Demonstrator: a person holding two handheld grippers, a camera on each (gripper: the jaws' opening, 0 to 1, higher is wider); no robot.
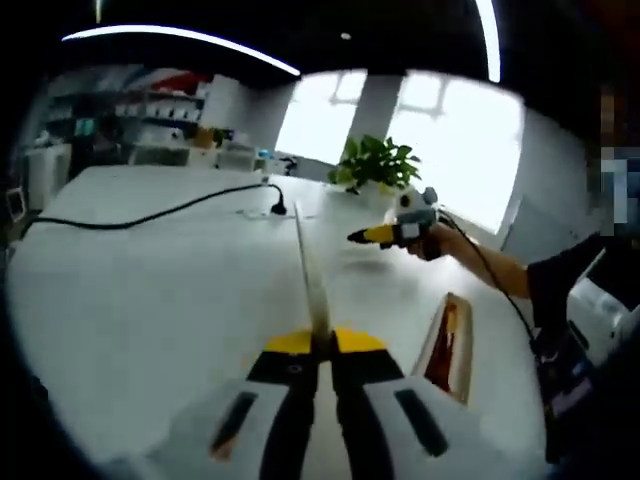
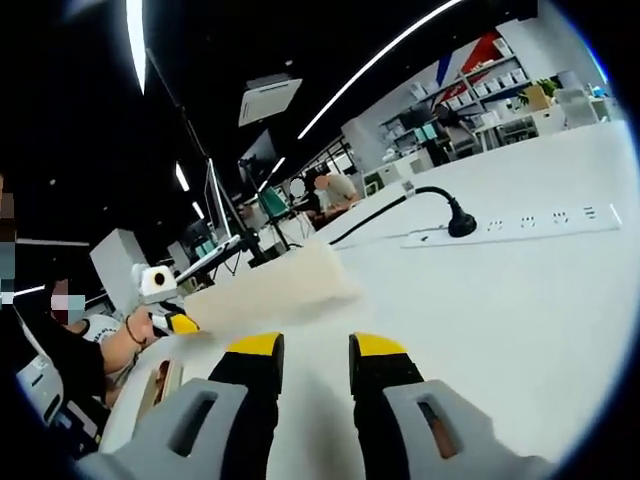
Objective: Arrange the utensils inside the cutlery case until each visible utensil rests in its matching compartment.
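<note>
Above the white table, a thin pale utensil is pinched between the left gripper's closed jaws, its long axis running away toward the far power strip. The wooden cutlery case lies just right. The right gripper stands narrowly parted, holding nothing.

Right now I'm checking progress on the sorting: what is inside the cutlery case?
In the left gripper view the cutlery case lies tilted beside the left hand-held gripper, showing a reddish-brown interior. Its wall and the blur hide any utensils or compartments.
</note>
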